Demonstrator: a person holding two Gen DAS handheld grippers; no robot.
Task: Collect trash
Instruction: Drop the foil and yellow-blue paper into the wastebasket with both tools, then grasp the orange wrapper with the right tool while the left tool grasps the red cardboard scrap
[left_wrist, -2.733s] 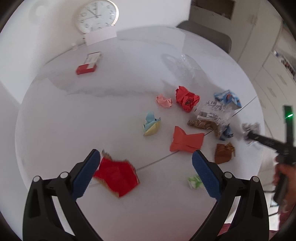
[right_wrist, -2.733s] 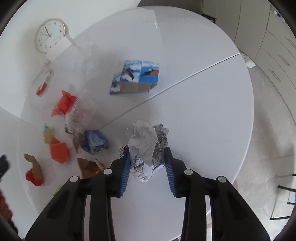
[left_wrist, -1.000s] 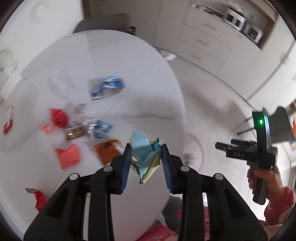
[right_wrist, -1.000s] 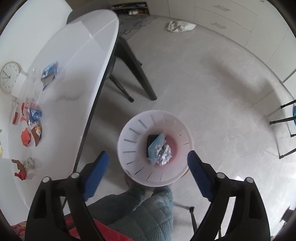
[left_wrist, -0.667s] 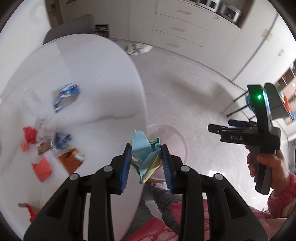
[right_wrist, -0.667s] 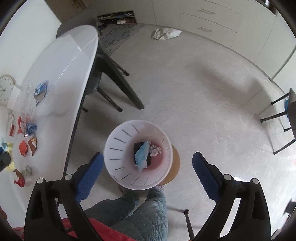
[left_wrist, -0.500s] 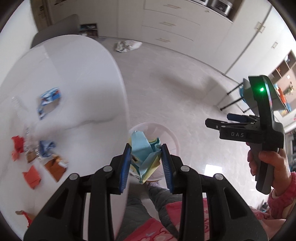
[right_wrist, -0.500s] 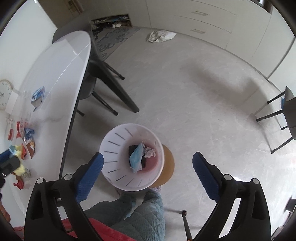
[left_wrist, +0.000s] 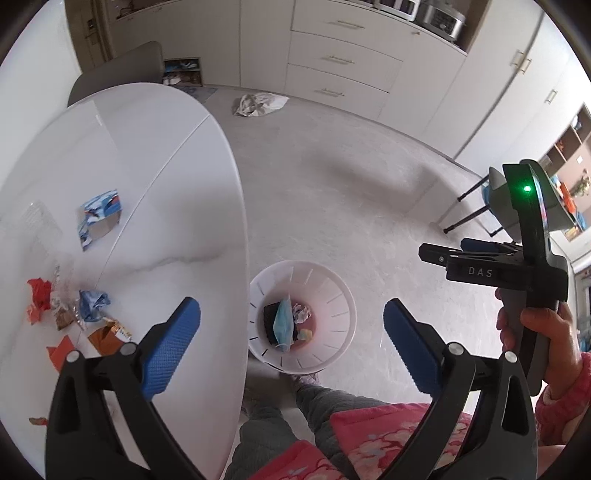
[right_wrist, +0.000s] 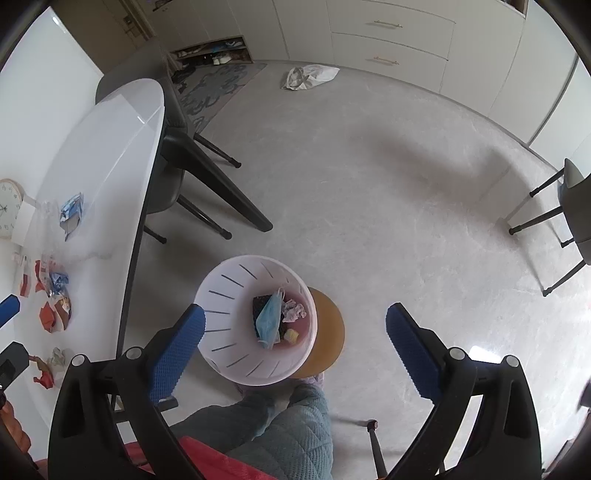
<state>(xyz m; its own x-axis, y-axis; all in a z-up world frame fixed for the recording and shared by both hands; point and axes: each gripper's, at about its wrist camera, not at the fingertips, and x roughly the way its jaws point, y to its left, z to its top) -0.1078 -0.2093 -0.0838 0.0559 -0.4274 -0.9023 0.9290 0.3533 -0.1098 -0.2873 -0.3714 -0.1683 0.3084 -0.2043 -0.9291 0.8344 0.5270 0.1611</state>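
Note:
A white slotted bin stands on the floor beside the white round table; it also shows in the right wrist view. Inside it lie a blue face mask, a crumpled white paper and a blue-yellow paper wad. My left gripper is open and empty above the bin. My right gripper is open and empty above the bin too; from the left wrist view it shows at right. Several pieces of trash remain on the table: blue-white wrapper, red paper, brown wrapper.
The person's legs are just below the bin. A dark chair stands under the table's far side. Another chair is at the right. A bag lies on the floor near the cabinets. A wooden stool top sits under the bin.
My left gripper carried the blue-yellow paper wad from the table over the bin, then opened; the wad now lies in the bin. The right gripper stayed open above the bin.

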